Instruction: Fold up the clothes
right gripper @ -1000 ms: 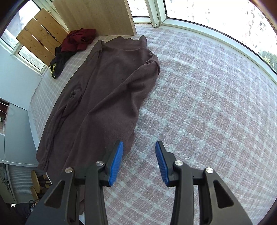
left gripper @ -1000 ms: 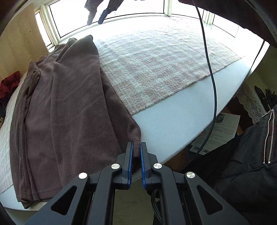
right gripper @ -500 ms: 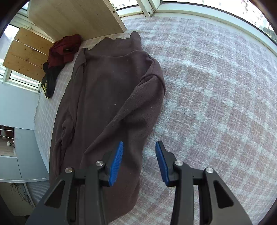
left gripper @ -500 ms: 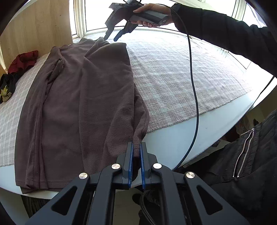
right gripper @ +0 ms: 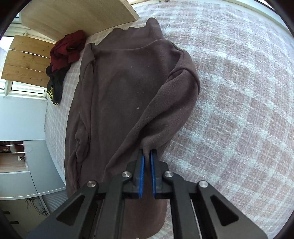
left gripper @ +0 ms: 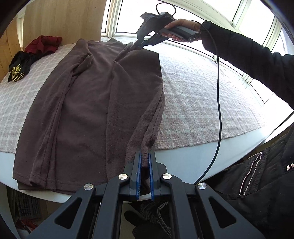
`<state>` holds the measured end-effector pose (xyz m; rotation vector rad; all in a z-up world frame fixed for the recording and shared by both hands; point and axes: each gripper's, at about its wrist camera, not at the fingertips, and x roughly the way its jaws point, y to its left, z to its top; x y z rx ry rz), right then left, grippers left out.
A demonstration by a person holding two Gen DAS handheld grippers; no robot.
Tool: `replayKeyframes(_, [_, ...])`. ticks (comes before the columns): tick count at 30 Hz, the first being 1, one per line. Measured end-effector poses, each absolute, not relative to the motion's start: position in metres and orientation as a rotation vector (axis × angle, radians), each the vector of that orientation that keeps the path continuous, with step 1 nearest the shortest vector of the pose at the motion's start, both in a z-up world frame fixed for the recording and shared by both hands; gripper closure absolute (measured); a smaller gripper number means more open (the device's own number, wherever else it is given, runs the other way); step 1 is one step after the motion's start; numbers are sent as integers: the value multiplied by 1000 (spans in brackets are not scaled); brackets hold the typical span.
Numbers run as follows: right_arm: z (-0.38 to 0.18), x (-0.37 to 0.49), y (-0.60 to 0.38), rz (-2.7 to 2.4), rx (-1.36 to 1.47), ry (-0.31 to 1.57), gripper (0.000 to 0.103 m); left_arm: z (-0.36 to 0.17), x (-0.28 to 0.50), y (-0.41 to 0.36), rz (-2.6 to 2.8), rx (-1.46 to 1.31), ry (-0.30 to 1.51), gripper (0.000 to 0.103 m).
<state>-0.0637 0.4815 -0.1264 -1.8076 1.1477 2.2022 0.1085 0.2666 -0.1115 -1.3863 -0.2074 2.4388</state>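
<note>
A brown fleece garment (left gripper: 95,110) lies lengthwise on the plaid cloth (left gripper: 202,95), folded along its right side. My left gripper (left gripper: 144,153) is shut on the garment's near hem corner at the table's front edge. At the far end, a hand holds my right gripper (left gripper: 138,43), whose tips pinch the shoulder edge. In the right wrist view the right gripper (right gripper: 146,152) is shut on a fold of the brown garment (right gripper: 119,88) by the sleeve seam, with fabric bunched between the blue pads.
A red garment (left gripper: 44,43) and a black one (left gripper: 18,66) lie heaped at the far left by wooden panels (right gripper: 73,12). The white table edge (left gripper: 183,161) runs along the front. A black cable (left gripper: 218,92) hangs from the right gripper. A black jacket (left gripper: 257,183) fills the lower right.
My right gripper came down over the garment's shoulder edge and closed on it. My left gripper, still gripping the hem, shifted and rolled, and the hem corner now lifts off the table.
</note>
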Motion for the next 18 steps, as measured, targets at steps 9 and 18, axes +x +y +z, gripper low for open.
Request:
replayKeyframes(9, [-126,-135,446,2175,-1843,1021,97,-127,123,208,2520,-1457,-435,96])
replayKeyframes(18, [-138,-174,417,2106,-1930,700,89,-145,130,189,2461,-1514,-517,95])
